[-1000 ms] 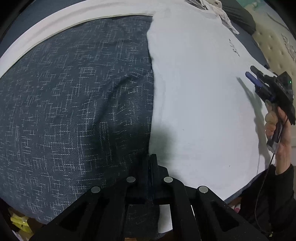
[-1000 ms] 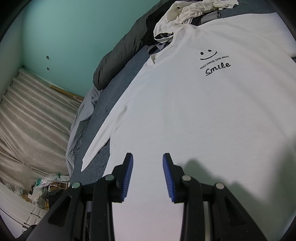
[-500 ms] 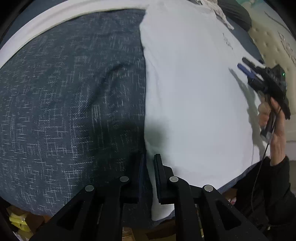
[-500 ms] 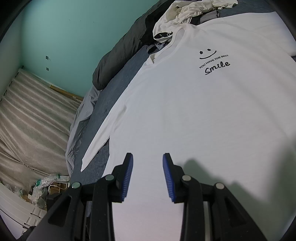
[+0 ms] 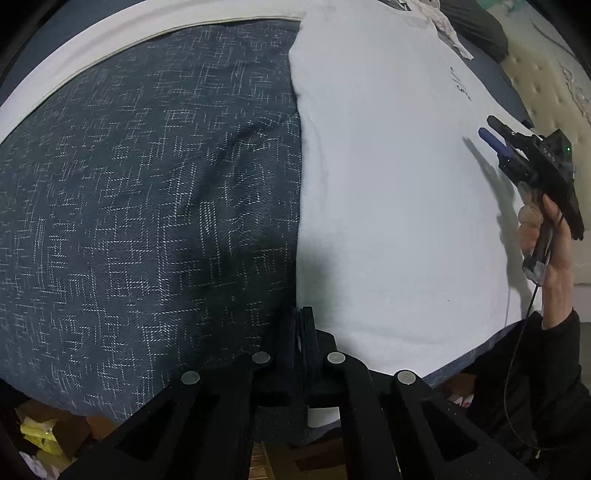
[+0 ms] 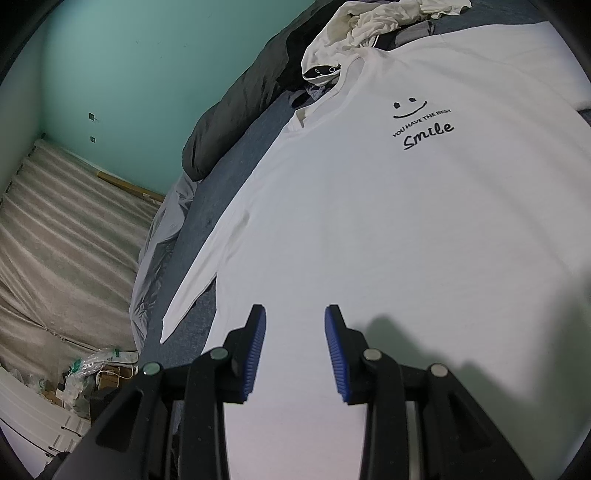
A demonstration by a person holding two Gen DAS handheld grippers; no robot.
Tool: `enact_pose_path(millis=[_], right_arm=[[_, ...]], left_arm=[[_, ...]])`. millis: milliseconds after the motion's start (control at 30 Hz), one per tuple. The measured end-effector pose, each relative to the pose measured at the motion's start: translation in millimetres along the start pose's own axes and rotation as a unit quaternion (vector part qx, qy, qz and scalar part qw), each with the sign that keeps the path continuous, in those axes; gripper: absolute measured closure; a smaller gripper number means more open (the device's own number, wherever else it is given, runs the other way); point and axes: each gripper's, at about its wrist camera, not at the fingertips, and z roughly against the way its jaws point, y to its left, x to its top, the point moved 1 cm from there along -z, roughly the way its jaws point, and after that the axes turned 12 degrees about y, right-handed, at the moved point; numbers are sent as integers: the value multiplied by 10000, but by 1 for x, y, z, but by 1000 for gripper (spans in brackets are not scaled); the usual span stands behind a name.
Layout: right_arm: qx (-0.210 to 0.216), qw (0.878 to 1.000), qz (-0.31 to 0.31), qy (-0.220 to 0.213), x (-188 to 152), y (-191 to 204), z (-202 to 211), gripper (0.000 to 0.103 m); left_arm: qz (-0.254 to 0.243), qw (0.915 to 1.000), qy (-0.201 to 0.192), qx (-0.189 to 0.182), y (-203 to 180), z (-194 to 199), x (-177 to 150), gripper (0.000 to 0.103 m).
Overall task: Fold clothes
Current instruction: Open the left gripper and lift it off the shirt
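A white long-sleeved shirt [image 6: 388, 229] with a black smile print [image 6: 424, 125] lies flat on the blue bed cover; it also shows in the left wrist view [image 5: 388, 184]. My left gripper [image 5: 303, 325] is shut at the shirt's lower left side edge, seemingly pinching the hem. My right gripper [image 6: 295, 343] is open and empty, hovering just above the shirt's lower right part; it also shows in the left wrist view [image 5: 493, 134], held by a hand. One sleeve [image 6: 199, 280] lies along the shirt's side.
The dark blue patterned bed cover [image 5: 147, 203] spreads left of the shirt. A pile of pale clothes [image 6: 369, 26] and a dark pillow [image 6: 251, 96] lie at the bed's head. Clutter [image 6: 92, 373] sits on the floor beside the bed.
My left gripper's fingers stood slightly apart half a second ago and have closed at the shirt's edge. The right gripper has stayed almost still above the shirt.
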Motion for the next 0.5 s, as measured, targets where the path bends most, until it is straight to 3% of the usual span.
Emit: enact_pose_path(millis=[200,300,500], right_arm=[[-99,9999,7,38,1,-2,-1,70],[-177,9998,18,48,1,-4,2,70],[-353,9991,-165,-183,-2,-19,41,69]], left_arm=[[20,9997,-103,234,5,12,2,93],[-54,9988,-422,246,3,28,11,91],[-205,9933,-1137,-50,-9,54,42,75]])
